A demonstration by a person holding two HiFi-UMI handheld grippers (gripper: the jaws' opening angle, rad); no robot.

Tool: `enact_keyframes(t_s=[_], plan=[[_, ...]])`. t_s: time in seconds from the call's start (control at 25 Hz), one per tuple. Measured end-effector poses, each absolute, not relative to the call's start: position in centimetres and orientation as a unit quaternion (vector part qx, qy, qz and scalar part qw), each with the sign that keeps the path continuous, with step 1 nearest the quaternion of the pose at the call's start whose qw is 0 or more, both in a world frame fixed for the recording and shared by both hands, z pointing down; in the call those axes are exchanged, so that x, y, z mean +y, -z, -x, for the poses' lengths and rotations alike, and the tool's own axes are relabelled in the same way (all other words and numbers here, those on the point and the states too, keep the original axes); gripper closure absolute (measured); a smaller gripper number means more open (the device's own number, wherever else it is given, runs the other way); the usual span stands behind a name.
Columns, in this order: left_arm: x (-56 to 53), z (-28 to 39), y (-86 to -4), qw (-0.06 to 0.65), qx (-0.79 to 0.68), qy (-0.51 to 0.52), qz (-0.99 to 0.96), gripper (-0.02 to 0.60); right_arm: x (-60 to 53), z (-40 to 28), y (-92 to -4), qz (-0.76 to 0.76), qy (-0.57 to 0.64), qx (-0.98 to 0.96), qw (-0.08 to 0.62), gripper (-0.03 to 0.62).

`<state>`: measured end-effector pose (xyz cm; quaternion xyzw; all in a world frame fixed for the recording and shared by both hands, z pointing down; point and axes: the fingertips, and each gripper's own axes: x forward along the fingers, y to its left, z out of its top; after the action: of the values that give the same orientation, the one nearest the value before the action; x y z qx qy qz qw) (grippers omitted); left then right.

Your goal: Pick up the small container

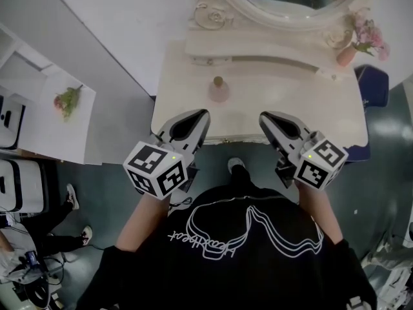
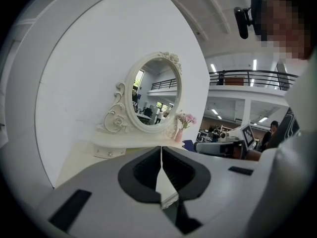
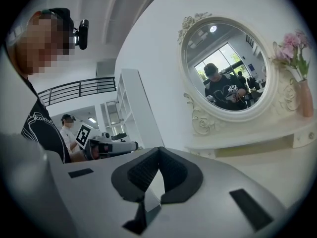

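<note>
The small container (image 1: 219, 89), a pink bottle with a gold cap, stands upright in the middle of the cream dressing table (image 1: 290, 102). My left gripper (image 1: 202, 113) hovers over the table's front edge, below and left of the bottle. Its jaws are shut and hold nothing, as the left gripper view shows (image 2: 161, 148). My right gripper (image 1: 263, 117) is level with it, below and right of the bottle, also shut and holding nothing (image 3: 158, 149). The bottle sits between and beyond the two tips, apart from both. It shows in neither gripper view.
An oval ornate mirror (image 1: 284, 8) stands on a raised ledge at the table's back. A pink vase with flowers (image 1: 348, 53) is at the back right. A blue seat (image 1: 374, 86) lies right of the table, and a white shelf with a flower sprig (image 1: 68, 101) is at the left.
</note>
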<state>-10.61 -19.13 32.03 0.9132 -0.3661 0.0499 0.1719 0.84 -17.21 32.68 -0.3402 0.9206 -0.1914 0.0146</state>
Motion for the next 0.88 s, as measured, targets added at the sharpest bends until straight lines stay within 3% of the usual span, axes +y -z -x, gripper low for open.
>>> enact_keyframes(t_s=[0.24,0.88], plan=[[-23.5,9.1,-33.4,0.186,-0.365,-0.056,-0.911,0.569,-22.2,-2.3,-34.1,0.336,0.209,0.918,0.007,0.586],[-32.0,7.4,-40.6,0.183,-0.384,-0.120,-0.897,0.443,-29.3,-4.9,-38.2,0.328,0.246,0.912,-0.016,0.586]])
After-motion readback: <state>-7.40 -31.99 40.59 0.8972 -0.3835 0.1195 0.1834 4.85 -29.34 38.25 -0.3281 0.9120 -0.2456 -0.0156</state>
